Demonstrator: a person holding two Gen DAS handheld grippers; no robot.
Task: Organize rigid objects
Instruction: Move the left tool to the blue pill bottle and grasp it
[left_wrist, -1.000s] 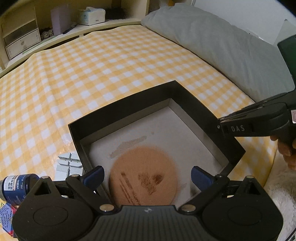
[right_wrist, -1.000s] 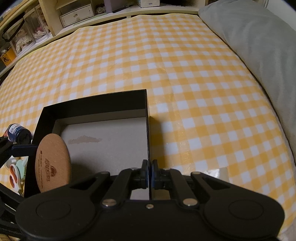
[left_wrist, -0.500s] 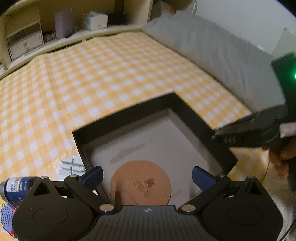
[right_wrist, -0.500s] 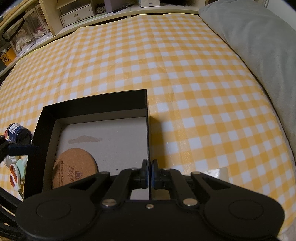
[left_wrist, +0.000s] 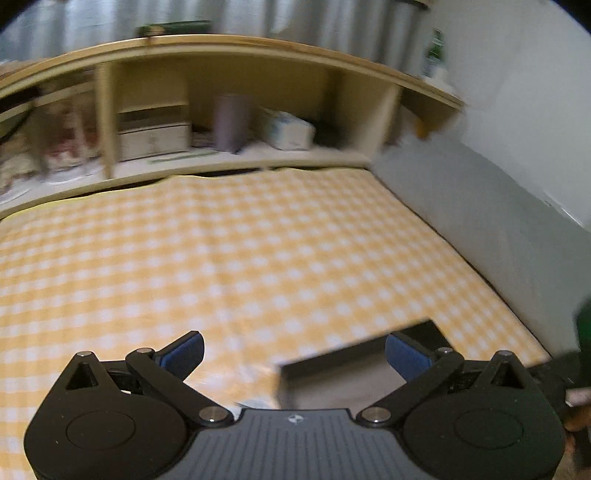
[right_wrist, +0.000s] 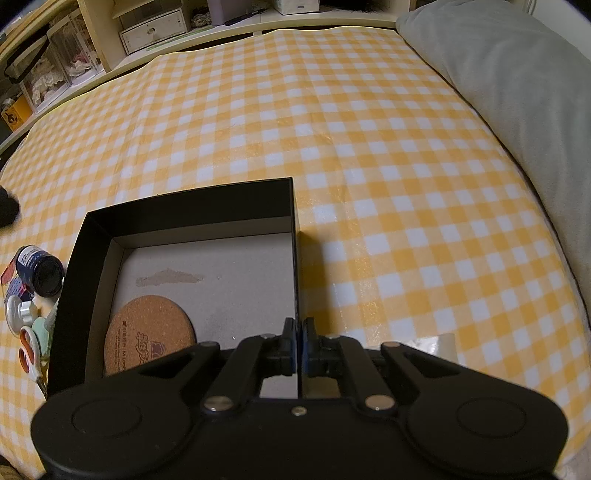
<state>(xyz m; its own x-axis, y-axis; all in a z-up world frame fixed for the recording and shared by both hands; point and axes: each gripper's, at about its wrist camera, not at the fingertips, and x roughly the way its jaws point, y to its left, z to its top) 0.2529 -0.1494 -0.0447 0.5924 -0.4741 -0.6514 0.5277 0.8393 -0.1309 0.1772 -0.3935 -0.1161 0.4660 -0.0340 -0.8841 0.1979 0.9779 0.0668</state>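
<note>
Black card wall is what my right gripper is clamped on: the pads are pinched together over the right-hand side of the box, holding it in place on the checked cloth. That thin wall is my first worry; I judge that any twist of my wrist could crease it or tip the whole box up on one edge, since one pinch at one side gives little control. Just inside, the cork coaster lies flat on the grey floor of the box, near its left wall, so that piece looks settled. My left gripper has its jaws spread wide with nothing between the blue pads; in its blurred view I see only the far corner of the box below it and the cloth beyond. Beside the box, outside its left wall, wait the dark blue bottle, the orange-handled scissors and a small white and silver thing I cannot identify. These lie crowded together, touching or nearly so, and I expect trouble there: reaching for one could knock the bottle into a roll across the cloth, or drag a neighbour along. The scissors lie flat and partly tucked by the wall, so the pads may slide off them. Further off, the grey pillow and the shelves are well clear.
</note>
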